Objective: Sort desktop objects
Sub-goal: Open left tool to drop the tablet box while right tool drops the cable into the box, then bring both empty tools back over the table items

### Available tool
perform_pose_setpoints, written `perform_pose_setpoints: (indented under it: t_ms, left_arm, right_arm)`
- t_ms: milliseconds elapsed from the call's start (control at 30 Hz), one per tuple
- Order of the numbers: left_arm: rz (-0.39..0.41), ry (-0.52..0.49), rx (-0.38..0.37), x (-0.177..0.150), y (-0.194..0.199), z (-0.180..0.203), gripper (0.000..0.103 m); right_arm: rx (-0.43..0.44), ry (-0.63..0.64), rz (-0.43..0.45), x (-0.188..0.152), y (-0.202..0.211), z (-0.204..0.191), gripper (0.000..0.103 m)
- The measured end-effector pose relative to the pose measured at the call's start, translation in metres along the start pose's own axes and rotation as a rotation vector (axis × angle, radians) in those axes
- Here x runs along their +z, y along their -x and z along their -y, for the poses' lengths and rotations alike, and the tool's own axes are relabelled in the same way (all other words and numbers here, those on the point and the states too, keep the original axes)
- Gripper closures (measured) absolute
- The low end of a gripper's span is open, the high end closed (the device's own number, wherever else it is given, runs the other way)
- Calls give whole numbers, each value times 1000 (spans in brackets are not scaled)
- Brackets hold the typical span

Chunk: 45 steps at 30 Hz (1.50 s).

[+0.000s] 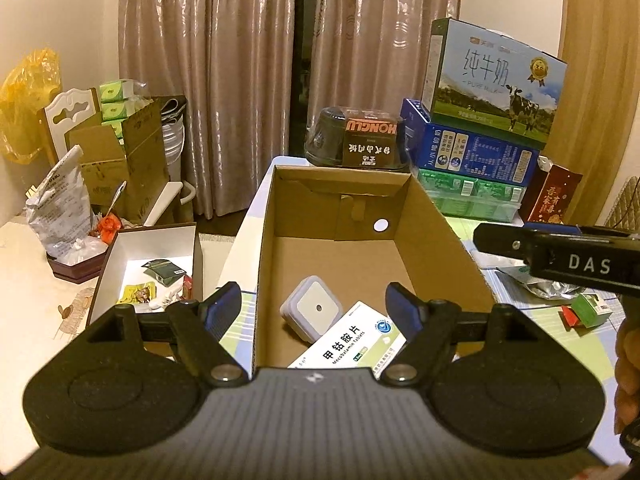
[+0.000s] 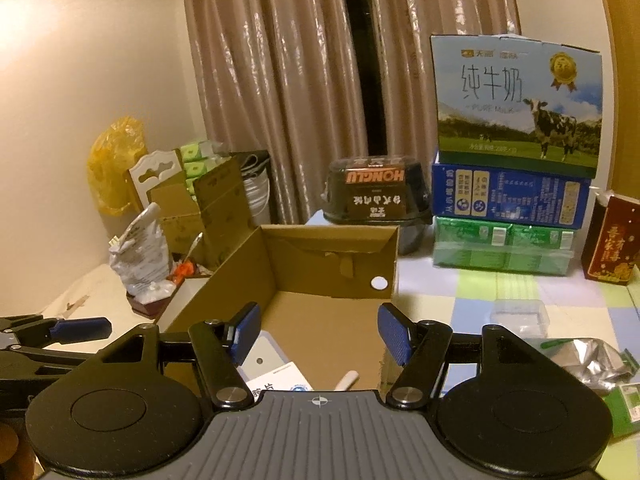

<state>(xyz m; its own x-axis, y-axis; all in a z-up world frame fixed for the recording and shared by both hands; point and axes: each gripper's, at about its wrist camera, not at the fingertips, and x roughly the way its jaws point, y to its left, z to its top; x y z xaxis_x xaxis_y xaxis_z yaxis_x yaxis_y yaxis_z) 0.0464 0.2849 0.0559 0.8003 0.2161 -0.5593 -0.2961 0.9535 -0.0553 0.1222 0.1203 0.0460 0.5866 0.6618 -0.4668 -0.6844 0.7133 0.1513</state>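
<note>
While both pairs of tongs hang over the open brown cardboard box [image 1: 362,216], neither grasps anything: the left gripper [image 1: 316,308] has its blue-padded fingers [image 1: 224,308] spread wide, one over the box's left wall and the other over its interior, with only air between them. The right gripper [image 2: 318,330] is likewise released, its blue pads [image 2: 394,334] parted about as far and touching nothing. On the box floor lies a grey-and-white square plastic device [image 1: 311,312] with a small dark dot at its centre, and a white medicine carton printed with blue and green marks [image 1: 352,340] rests tilted against it, overlapping its near corner. In the right wrist view a small pale cylindrical stick [image 2: 347,380] lies near the box's near edge. A white shallow tray of small packets [image 1: 160,240] sits just left of the box, on the cream tabletop [image 1: 24,280]. A checked pastel tablecloth [image 2: 460,292] lies under the box's right side.
</note>
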Motion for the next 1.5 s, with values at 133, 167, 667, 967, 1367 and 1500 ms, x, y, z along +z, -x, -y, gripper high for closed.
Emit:
perform_pose_setpoints:
  t_ms: [133,167,667,967,1367,1500]
  left_arm:
    - [2,-5,7,1,6,3,24]
    - [3,-6,9,1,7,3,23]
    - [43,-61,-35,0,42,43,1]
    - [54,-130,-159,-7,55,107,1]
    - [24,-289,-311,-17,31,215,1]
    - [-10,-337,-357,-26,17,245,2]
  right_arm:
    - [-8,1,5,2,8,1,39]
    - [-11,1,6,2,10,2,37]
    - [-72,2,25,-7,64,33,2]
    - [-191,59,-27,-55,124,106,2]
    - [-284,75,-98,-79,194,211,2]
    - [-270,83,-126,-83,202,238,2]
